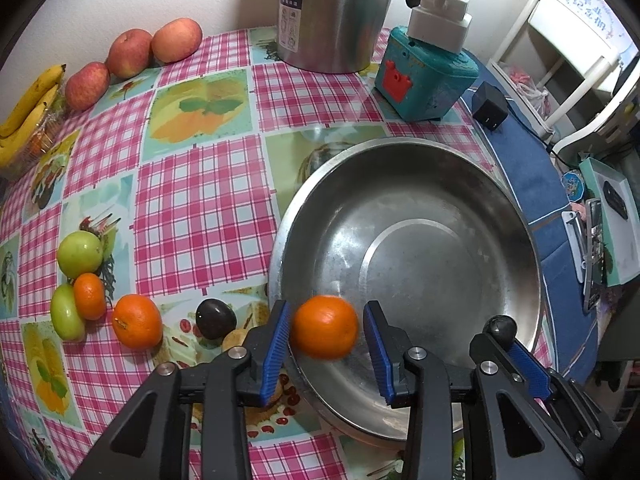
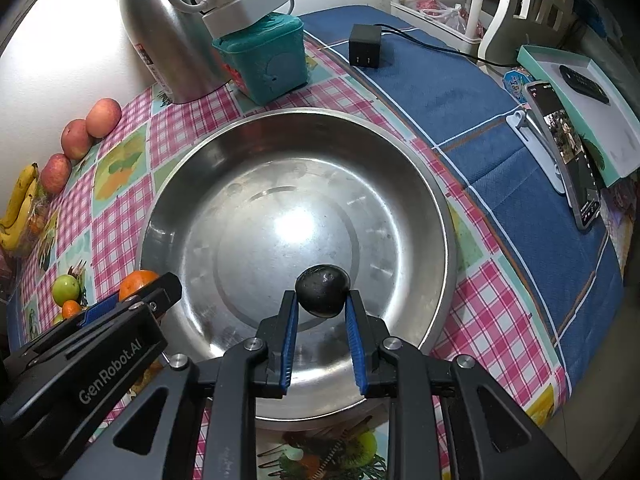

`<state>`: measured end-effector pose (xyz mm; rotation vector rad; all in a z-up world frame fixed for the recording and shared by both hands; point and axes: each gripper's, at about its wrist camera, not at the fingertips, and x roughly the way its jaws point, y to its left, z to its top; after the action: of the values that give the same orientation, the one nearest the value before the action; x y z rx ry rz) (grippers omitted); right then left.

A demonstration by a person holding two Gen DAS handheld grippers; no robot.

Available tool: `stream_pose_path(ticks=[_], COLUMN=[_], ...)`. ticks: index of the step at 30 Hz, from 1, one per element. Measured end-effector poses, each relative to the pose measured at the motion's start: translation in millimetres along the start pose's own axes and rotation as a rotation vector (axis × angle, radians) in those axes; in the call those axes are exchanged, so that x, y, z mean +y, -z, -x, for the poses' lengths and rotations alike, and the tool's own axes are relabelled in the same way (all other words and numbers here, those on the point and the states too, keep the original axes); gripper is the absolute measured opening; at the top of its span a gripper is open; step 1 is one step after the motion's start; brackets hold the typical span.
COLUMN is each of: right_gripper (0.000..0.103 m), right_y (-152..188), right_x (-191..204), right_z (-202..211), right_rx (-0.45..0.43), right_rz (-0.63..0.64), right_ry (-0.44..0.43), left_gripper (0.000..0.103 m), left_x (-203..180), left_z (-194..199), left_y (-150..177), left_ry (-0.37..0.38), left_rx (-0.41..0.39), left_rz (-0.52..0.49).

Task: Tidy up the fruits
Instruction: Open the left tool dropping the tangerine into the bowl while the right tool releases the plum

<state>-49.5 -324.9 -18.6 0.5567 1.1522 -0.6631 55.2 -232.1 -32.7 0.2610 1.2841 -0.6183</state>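
Left gripper [image 1: 326, 332] jaws apart around a blurred tangerine [image 1: 325, 332], right pad clear; right gripper [image 2: 322, 300] clamped on dark plum [image 2: 322, 295] over steel basin [image 2: 420, 184], near rim hidden.

Three apples [image 1: 128, 53], three oranges [image 1: 324, 332], two green fruits [image 1: 79, 254] and two dark plums [image 1: 215, 318] show. There is one bunch of bananas [image 1: 28, 108], one steel bowl [image 1: 432, 184], one flask [image 1: 336, 12] and one phone [image 2: 568, 148].

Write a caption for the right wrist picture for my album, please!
Right tongs pinch a dark round plum above a big empty shiny steel bowl on the pink checked tablecloth.
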Motion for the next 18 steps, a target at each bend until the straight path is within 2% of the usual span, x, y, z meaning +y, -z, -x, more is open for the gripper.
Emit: stream_pose_path(ticks=[2,4,10,13,16,18], right_gripper=[0.027,0.035,0.037,0.040,0.056,0.057], right_y=[0,0,0,1,2,2], right_x=[-1,-2,-3,-2,0,2], right_z=[0,0,3,4,6,6], right_rx=[0.003,0.001,-0.010,-0.013,-0.014,-0.016], right_rz=[-0.004,-0.006,-0.007,-0.002,0.006,0.014], right_ry=[0.001,0.003,0.001,-0.004,-0.012,-0.017], left_gripper=[0.044,0.044,0.046,0.057,0.064,0.071], left_x=[1,1,9,16,26,33], left_z=[4,8,19,25,29,31], left_y=[0,-1,-1,0,1,2], left_ry=[0.007,0.011,0.001,-0.019,-0.047,-0.074], left_rx=[-0.006,-0.011,-0.026,-0.034,-0.036,-0.039], left_rz=[0.002,0.003,0.019,0.040,0.062,0.076])
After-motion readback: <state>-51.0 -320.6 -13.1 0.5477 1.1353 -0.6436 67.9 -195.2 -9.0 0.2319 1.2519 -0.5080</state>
